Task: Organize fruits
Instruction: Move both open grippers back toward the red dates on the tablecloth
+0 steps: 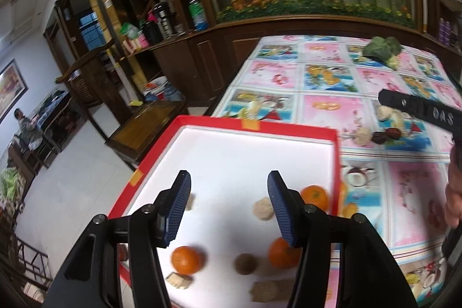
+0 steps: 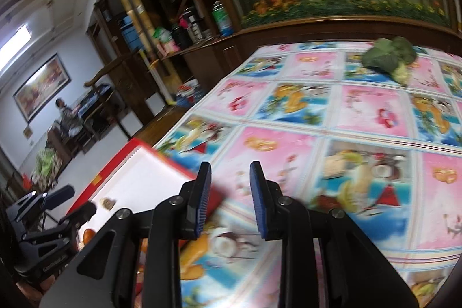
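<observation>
Oranges (image 1: 187,259) in tray (image 1: 261,125) (broccoli (image 1: 381,48) beyond)

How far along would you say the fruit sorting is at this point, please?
Done: three oranges and several pale pieces lie in the red tray. In hand: nothing; left gripper and right gripper are open. Left: dark fruits and pale pieces on the tablecloth.

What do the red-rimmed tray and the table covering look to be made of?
Red-rimmed tray: probably cardboard, a box lid perhaps; thin red walls, matte white floor, tape patches on the rim. Table covering: likely printed plastic or oilcloth; it lies flat with a slight sheen and fruit pictures in squares, though blur leaves this open.
</observation>
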